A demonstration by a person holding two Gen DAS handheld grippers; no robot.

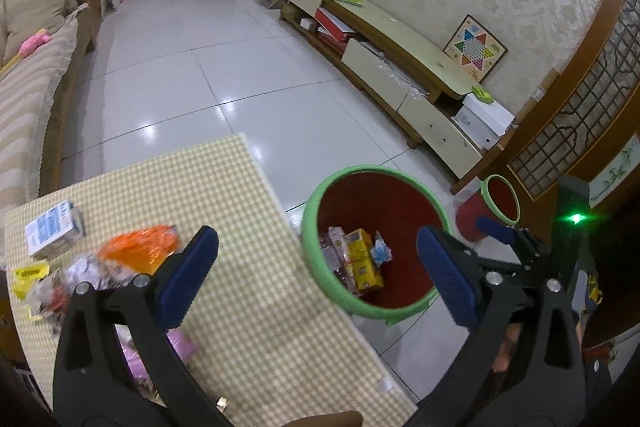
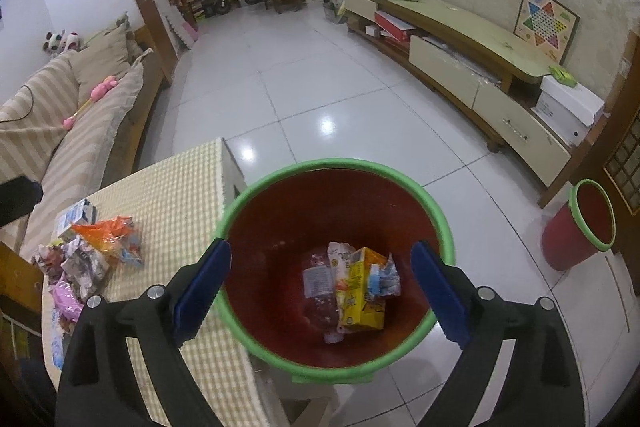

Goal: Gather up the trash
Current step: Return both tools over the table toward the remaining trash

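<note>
Jaws spread wide and empty, the right gripper [image 2: 320, 287] hangs directly over the red bin [image 2: 440, 223] with the green rim, which stands on the white tile floor [image 2: 320, 87] just beside the table's edge. At the bin's bottom lie a yellow juice carton [image 2: 362, 293], a clear plastic bottle [image 2: 318, 291] and crumpled wrappers, a sign that the drop-off step looks finished for this hand. The left gripper [image 1: 316, 279], equally open with nothing between its blue pads, points over the checked tablecloth [image 1: 240, 219] near the table's bin-side edge, the same bin showing past its right finger. The trash not yet collected sits on the far-left part of the table: an orange wrapper [image 1: 138, 247], a small blue-and-white carton [image 1: 54, 233], a yellow scrap [image 1: 30, 275], crumpled paper [image 1: 92, 269] and a pink bag [image 1: 180, 343] partly hidden behind the left gripper's finger. A second, smaller red bin [image 2: 576, 239] stands well apart near the wooden door frame. The task appears to be midway, between a release and the next pick. The next move likely calls for swinging an open gripper to the pile, lowering it over one loose piece such as the orange wrapper, and closing gently, since thin crinkled film may slip or drag its neighbours along.
</note>
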